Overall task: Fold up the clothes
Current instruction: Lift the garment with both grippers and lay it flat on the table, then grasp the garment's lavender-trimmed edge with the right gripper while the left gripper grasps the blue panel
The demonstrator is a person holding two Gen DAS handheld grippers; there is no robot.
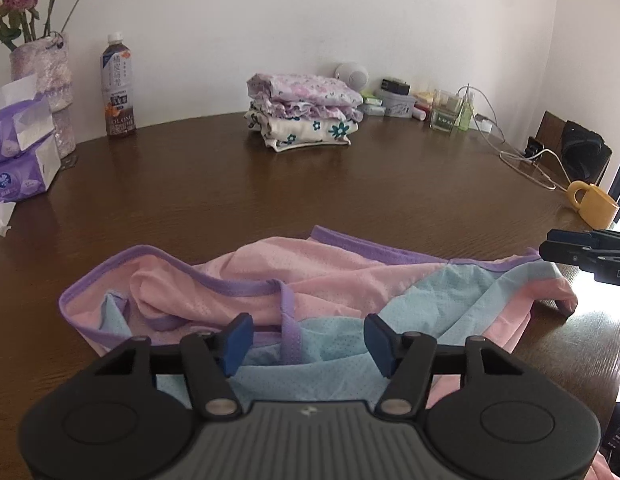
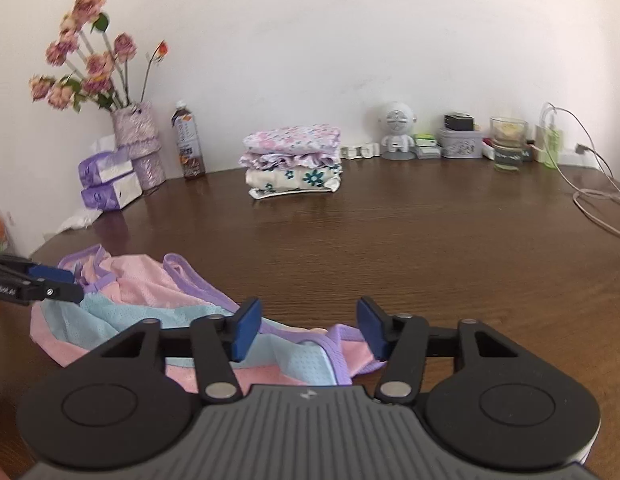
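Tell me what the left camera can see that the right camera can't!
Only the left wrist view shows the yellow mug. Only the right wrist view shows the little white robot figure fully, and the glass jar clearly. Both show the pink and blue garment lying unfolded on the table, the folded stack, the flowers, the bottle and both open hand-held grippers.

Brown table (image 1: 349, 184), pink garment (image 1: 317, 280), folded stack (image 1: 306, 116)
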